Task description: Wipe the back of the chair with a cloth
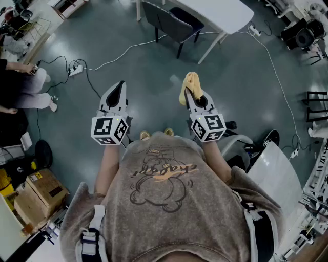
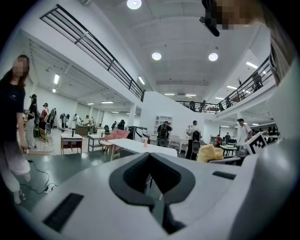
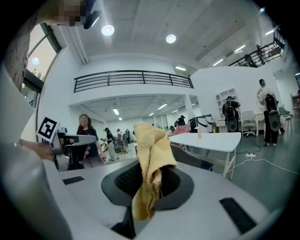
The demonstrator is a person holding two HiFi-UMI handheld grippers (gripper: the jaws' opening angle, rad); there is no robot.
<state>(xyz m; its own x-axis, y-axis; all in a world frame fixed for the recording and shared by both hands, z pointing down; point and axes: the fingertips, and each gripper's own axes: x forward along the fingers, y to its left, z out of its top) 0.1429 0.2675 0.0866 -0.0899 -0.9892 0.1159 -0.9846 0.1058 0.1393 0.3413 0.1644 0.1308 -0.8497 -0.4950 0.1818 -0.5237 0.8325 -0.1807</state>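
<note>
A yellow cloth [image 1: 190, 83] hangs bunched from my right gripper [image 1: 188, 93], which is shut on it; in the right gripper view the cloth [image 3: 150, 150] stands up between the jaws of the right gripper [image 3: 152, 176]. My left gripper [image 1: 121, 85] is held level beside it, jaws shut with nothing in them, as the left gripper view also shows [image 2: 152, 158]. The dark grey chair [image 1: 166, 23] with a blue seat stands ahead on the floor, well beyond both grippers, its back toward me. Both grippers are held in the air in front of my body.
A white table [image 1: 218, 13] stands behind the chair. Cables [image 1: 120, 52] and a power strip [image 1: 76, 70] lie on the grey floor to the left. A seated person [image 1: 23, 89] is at far left, cardboard boxes [image 1: 40, 190] at lower left, white furniture [image 1: 274, 171] at right.
</note>
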